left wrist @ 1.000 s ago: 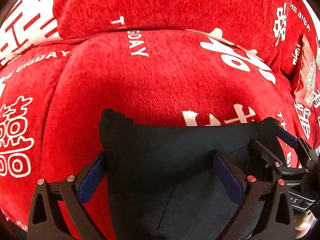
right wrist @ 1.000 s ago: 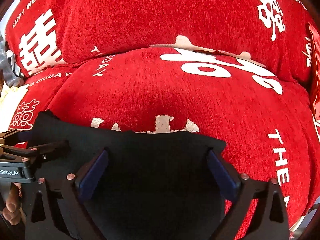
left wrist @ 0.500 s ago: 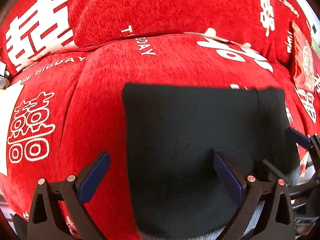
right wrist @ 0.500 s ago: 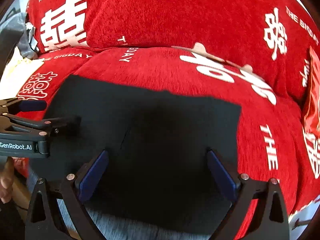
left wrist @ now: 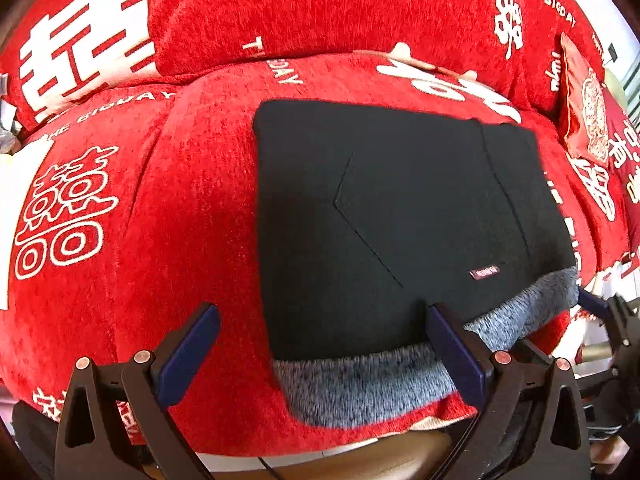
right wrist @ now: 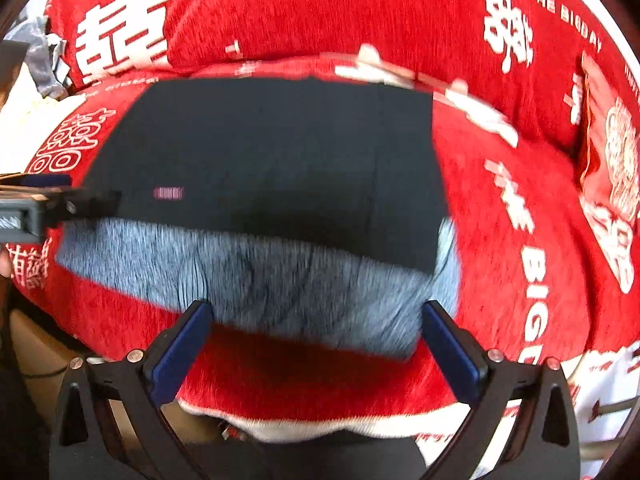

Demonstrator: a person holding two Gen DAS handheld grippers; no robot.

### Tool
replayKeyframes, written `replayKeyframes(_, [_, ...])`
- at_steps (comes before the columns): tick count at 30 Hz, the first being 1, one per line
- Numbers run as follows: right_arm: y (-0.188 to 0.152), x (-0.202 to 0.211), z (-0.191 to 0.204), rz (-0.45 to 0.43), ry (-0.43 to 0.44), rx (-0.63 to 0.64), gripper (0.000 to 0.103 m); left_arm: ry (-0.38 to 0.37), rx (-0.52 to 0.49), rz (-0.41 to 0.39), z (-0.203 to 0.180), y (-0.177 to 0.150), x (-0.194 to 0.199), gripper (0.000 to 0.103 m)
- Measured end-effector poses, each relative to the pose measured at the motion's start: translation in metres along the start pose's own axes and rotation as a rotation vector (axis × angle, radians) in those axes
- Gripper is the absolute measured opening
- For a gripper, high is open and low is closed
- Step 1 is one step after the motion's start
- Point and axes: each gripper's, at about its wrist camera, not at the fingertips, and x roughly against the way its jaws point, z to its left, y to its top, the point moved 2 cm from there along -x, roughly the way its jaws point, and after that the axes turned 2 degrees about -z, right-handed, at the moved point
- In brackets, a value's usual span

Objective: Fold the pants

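The black pants (left wrist: 400, 216) lie folded in a flat rectangle on the red sofa seat (left wrist: 160, 208), with a strip of grey fleece lining (left wrist: 380, 376) showing along the near edge. They also show in the right wrist view (right wrist: 272, 160), blurred. My left gripper (left wrist: 320, 348) is open and empty, just in front of the near edge of the pants. My right gripper (right wrist: 316, 340) is open and empty, drawn back from the grey lining (right wrist: 256, 276). The left gripper shows at the left edge of the right wrist view (right wrist: 60, 200).
The sofa has a red cover with white characters and lettering, and a back cushion (left wrist: 320, 8) behind the pants. A red embroidered pillow (left wrist: 588, 120) lies at the right. The sofa's front edge (right wrist: 320, 424) drops off just below my grippers.
Both grippers have pulled back and up from the pants. The pants now lie whole in view, and the grey lining strip has come into sight.
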Motion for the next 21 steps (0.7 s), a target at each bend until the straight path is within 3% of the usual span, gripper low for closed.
replayKeyframes(3, [0.005, 0.023, -0.003, -0.079, 0.023, -0.057, 0.103, 0.002, -0.003, -0.049, 0.001, -0.004, 0.012, 0.103])
replayKeyframes(6, [0.013, 0.031, 0.005, -0.124, 0.02, -0.048, 0.103, -0.006, 0.009, -0.002, 0.004, -0.011, 0.002, 0.103])
replayKeyframes(17, [0.02, -0.001, 0.013, -0.068, -0.023, -0.023, 0.103, -0.037, 0.04, 0.041, 0.008, -0.02, -0.015, 0.103])
replayKeyframes(21, [0.034, 0.02, 0.002, -0.137, 0.024, -0.108, 0.103, -0.039, 0.042, 0.04, 0.01, -0.02, -0.016, 0.103])
